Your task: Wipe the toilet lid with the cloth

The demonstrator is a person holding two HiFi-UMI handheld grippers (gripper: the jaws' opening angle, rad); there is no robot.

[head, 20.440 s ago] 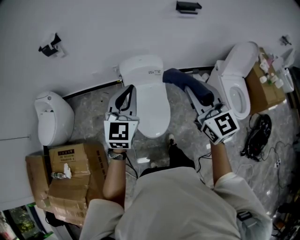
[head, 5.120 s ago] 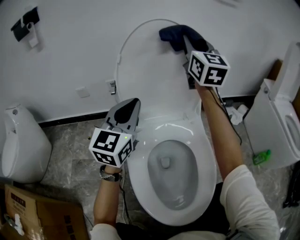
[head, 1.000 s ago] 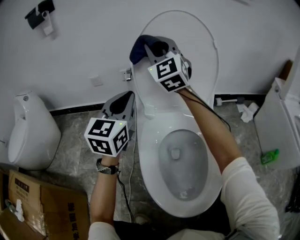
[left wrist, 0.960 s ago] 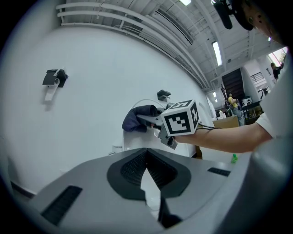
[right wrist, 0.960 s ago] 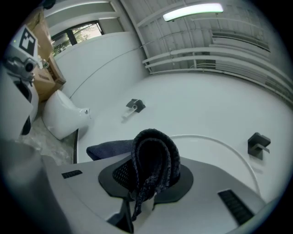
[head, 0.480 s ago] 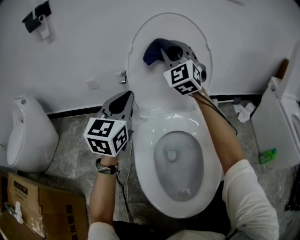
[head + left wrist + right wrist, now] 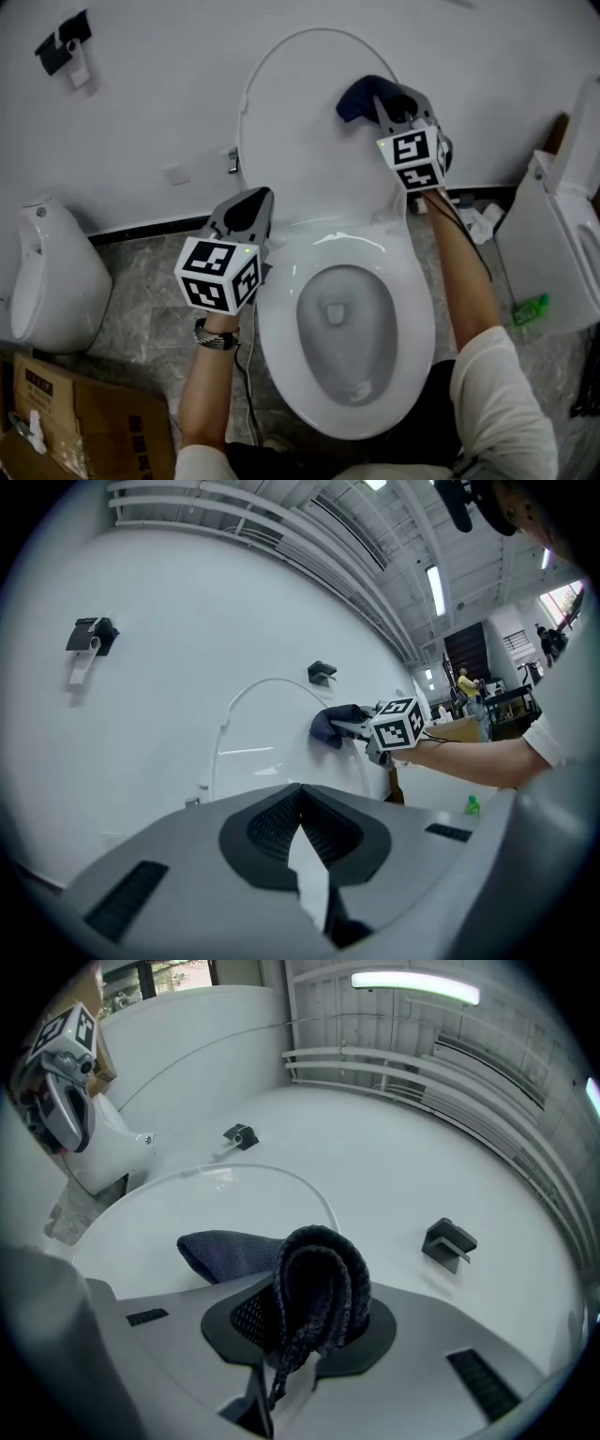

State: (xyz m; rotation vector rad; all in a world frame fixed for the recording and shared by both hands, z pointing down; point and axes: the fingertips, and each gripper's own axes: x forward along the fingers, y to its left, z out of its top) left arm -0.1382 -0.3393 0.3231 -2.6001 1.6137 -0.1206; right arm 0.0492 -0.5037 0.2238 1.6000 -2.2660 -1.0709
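The white toilet lid [image 7: 300,122] stands raised against the wall, above the open bowl [image 7: 342,323]. My right gripper [image 7: 382,101] is shut on a dark blue cloth [image 7: 358,97] and presses it against the lid's upper right part. In the right gripper view the cloth [image 7: 314,1288] bulges in a fold between the jaws, one end lying on the lid [image 7: 187,1213]. My left gripper [image 7: 246,214] is shut and empty, held beside the bowl's left rim. In the left gripper view the lid [image 7: 272,733], the cloth [image 7: 333,726] and the right gripper [image 7: 349,728] show ahead.
A second white toilet [image 7: 553,248] stands at the right, with a green bottle [image 7: 527,309] on the floor by it. A white urinal-like fixture [image 7: 42,272] sits at the left, a cardboard box [image 7: 56,422] below it. Small black brackets [image 7: 58,42] hang on the wall.
My right gripper has swept the cloth across the lid from its upper left to its upper right. The left gripper has stayed beside the bowl.
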